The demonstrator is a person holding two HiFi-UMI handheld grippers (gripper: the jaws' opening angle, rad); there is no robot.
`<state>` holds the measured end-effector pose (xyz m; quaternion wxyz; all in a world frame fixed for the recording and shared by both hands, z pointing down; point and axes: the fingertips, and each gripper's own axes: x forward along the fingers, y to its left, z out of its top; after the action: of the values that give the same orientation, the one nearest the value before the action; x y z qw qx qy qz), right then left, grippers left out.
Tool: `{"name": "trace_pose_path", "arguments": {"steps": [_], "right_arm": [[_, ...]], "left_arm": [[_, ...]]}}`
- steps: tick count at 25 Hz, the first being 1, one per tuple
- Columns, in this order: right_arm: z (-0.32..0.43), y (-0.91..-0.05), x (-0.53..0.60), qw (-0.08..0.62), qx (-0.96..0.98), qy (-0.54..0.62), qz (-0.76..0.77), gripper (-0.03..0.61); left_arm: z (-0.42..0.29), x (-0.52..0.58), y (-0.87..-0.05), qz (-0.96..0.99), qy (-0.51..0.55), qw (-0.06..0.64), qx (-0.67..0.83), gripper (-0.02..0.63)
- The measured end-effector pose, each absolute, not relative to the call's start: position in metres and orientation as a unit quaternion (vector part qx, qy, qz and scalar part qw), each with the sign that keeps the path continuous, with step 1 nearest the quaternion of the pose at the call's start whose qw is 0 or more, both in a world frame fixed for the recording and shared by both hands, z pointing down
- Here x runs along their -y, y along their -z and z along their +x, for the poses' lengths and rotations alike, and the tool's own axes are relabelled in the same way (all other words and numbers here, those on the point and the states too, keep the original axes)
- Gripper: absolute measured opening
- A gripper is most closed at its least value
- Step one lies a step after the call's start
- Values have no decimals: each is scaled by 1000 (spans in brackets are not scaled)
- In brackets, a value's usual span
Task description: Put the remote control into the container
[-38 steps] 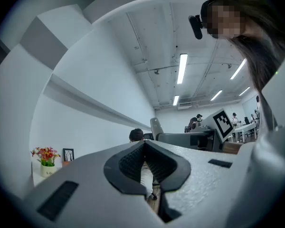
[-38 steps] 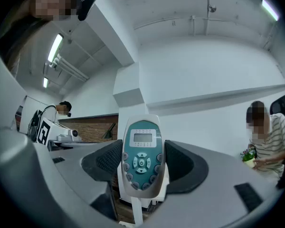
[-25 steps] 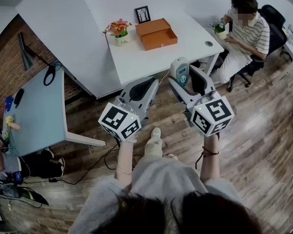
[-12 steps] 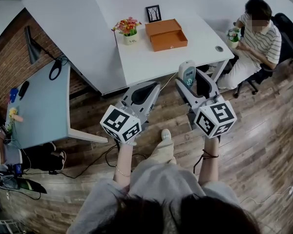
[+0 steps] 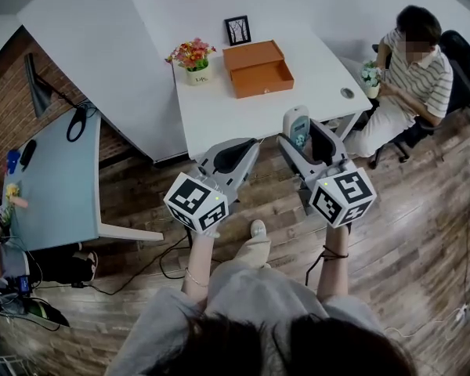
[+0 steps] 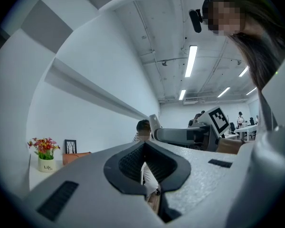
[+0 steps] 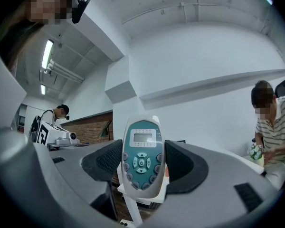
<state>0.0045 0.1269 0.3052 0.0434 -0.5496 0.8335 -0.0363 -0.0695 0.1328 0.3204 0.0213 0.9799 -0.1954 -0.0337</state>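
My right gripper is shut on a white remote control with a teal face, a small screen and round buttons; it stands upright between the dark pads. The open orange container lies on the white table ahead, with its lid propped behind it; the remote is held in the air just off the table's near edge. My left gripper is shut with nothing in it, to the left of the right one, over the wooden floor.
A flower pot and a small picture frame stand beside the container. A person in a striped shirt sits at the table's right end. A blue-grey desk stands at the left.
Both grippers have drawn closer to the white table, and the view has shifted with them. The remote control stays held in the right gripper.
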Motion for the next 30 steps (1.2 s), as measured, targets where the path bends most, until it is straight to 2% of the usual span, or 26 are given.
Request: {"name": "trace_pose_path", "arguments": {"steps": [16,30], "right_arm": [[38,-323,-23,18,-842,55,-536,278],[44,-340,67,-9,-845,63,-532,278]], "left_arm": [[-31,-29,-337,978,25,42,201,3],[-29,58,-346,976,23,46,211,3]]}}
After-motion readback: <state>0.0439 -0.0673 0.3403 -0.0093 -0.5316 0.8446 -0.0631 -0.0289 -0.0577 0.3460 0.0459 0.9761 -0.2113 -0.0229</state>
